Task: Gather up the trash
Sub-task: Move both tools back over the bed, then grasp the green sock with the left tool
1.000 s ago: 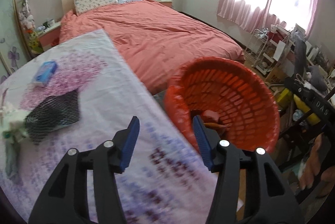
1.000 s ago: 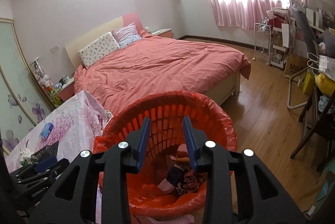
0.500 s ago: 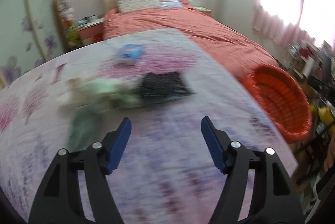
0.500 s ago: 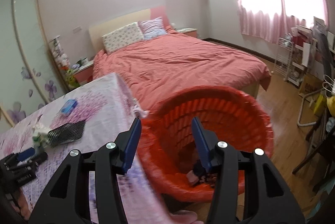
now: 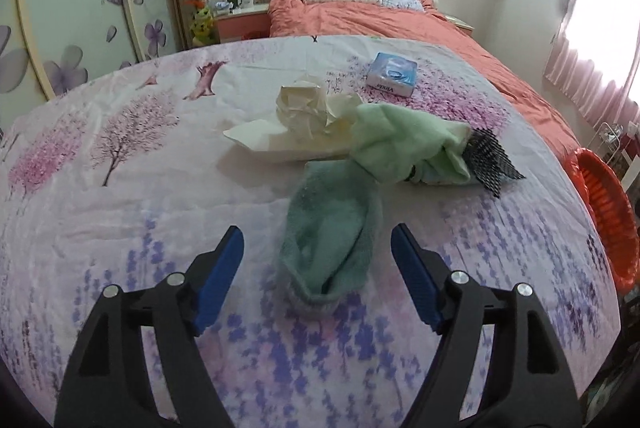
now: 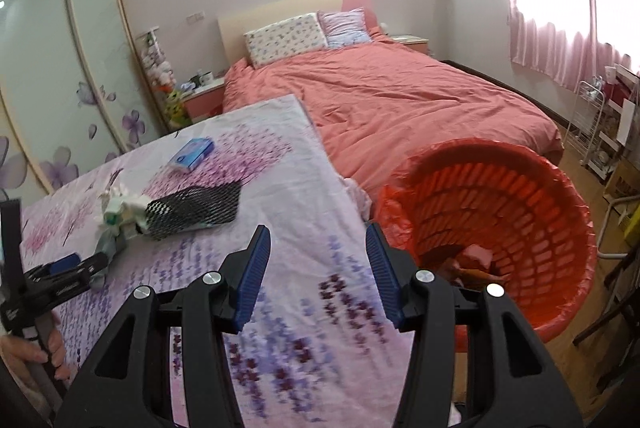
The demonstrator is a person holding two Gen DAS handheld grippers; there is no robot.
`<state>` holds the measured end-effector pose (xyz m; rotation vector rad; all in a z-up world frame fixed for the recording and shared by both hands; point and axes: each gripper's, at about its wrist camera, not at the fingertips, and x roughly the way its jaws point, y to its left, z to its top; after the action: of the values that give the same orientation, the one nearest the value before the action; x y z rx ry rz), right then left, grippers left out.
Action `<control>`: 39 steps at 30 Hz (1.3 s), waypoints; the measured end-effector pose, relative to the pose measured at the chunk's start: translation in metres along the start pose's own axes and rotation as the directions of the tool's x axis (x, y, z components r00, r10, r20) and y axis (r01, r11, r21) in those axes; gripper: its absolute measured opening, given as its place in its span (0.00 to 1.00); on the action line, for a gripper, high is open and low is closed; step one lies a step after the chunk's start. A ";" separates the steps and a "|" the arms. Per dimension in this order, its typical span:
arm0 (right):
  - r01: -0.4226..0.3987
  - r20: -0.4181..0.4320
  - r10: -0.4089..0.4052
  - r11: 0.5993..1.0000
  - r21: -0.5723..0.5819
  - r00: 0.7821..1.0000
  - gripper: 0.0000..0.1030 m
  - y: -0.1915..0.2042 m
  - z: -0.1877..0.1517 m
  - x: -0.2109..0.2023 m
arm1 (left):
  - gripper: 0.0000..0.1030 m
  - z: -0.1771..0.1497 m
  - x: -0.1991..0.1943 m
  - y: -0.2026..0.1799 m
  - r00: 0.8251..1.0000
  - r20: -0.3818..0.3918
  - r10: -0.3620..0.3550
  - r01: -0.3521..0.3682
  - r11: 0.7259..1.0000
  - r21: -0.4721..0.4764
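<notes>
Cloth [image 5: 120,187] on table: white w/ pink blossom trees far left, purple flower sprigs near. Near sock [image 5: 328,244] teal-green; sock [image 5: 404,143] behind it pale mint. Crumpled paper [image 5: 304,111] cream. Mesh [image 5: 490,155] black. Tissue pack [image 5: 392,73] blue/white. Basket [image 6: 520,195] right: orange-red. Bed cover [image 6: 400,99] salmon; pillow [image 6: 286,37] white floral. Gripper pads [image 5: 220,280] blue.

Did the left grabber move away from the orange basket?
Yes. The left gripper has swung from over the orange basket to above the teal sock on the flowery sheet, its empty jaws just opening.
</notes>
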<state>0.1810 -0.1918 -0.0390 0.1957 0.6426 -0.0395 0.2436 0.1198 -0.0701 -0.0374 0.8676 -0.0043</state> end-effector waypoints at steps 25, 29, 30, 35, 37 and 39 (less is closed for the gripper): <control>-0.072 -0.048 0.069 0.994 -0.076 0.996 0.49 0.050 -0.008 0.010 | 0.17 0.002 -0.002 0.073 0.994 -0.015 0.107 -0.108 0.987 -0.116; -0.107 -0.064 0.101 0.990 -0.090 0.993 0.49 0.069 -0.010 0.017 | 0.19 -0.005 0.000 0.104 0.987 -0.050 0.154 -0.160 0.975 -0.157; -0.117 -0.071 0.111 0.988 -0.097 0.991 0.49 0.077 -0.010 0.020 | 0.24 -0.006 0.001 0.108 0.987 -0.053 0.152 -0.159 0.974 -0.161; -0.144 -0.082 0.135 0.982 -0.121 0.988 0.47 0.103 -0.009 0.033 | 0.26 -0.009 0.001 0.103 0.987 -0.035 0.160 -0.163 0.978 -0.130; -0.147 -0.081 0.137 0.980 -0.132 0.987 0.42 0.113 -0.008 0.038 | 0.26 -0.006 0.003 0.102 0.988 -0.034 0.148 -0.151 0.979 -0.137; -0.144 -0.082 0.133 0.980 -0.140 0.988 0.38 0.122 -0.006 0.046 | 0.26 -0.007 0.004 0.105 0.991 -0.031 0.133 -0.136 0.979 -0.150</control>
<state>0.2262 -0.0695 -0.0510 0.1002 0.6994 0.1490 0.2396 0.2241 -0.0807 -0.1213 0.8887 0.1884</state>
